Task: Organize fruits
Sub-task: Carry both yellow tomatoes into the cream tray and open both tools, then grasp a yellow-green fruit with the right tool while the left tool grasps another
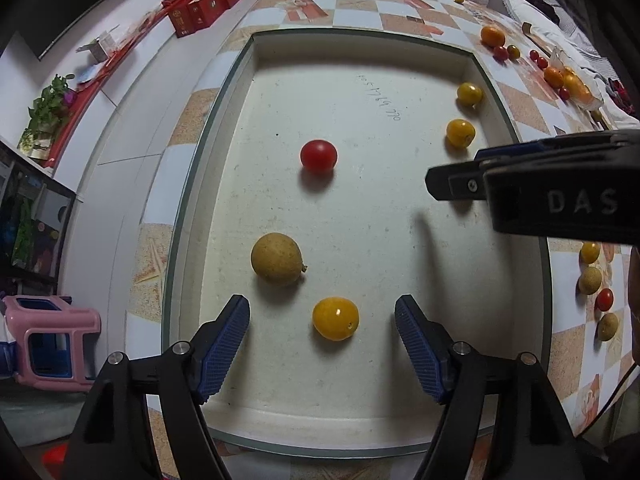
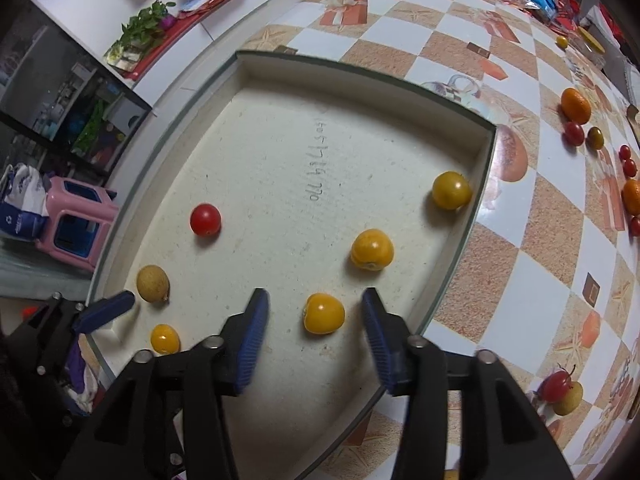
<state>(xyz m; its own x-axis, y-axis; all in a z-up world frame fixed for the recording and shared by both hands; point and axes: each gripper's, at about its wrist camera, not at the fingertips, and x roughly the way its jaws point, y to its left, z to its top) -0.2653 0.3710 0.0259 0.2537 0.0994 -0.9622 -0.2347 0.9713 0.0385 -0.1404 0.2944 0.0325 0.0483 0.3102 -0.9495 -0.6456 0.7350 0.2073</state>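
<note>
A white tray (image 1: 360, 38) holds several small fruits. My left gripper (image 1: 322, 320) points down into it and is open. A yellow tomato (image 1: 335, 319) lies on the tray floor between its blue pads, touching neither. A tan longan (image 1: 276, 257) and a red cherry tomato (image 1: 318, 155) lie just beyond. My right gripper (image 2: 316, 308) is open too, with another yellow tomato (image 2: 323, 313) resting free between its pads. Two more yellow tomatoes (image 2: 371, 249) (image 2: 451, 190) sit toward the tray's right wall. From the left wrist, the right gripper (image 1: 436, 184) juts in side-on at the right.
The tray (image 2: 360, 70) rests on a checked tablecloth (image 2: 540, 240). Loose oranges, red tomatoes and longans lie on the cloth to its right (image 1: 492, 36) (image 2: 575, 106) (image 2: 560, 390). Red boxes (image 1: 200, 8) stand at the far end. A pink stool (image 1: 52, 344) is on the floor at left.
</note>
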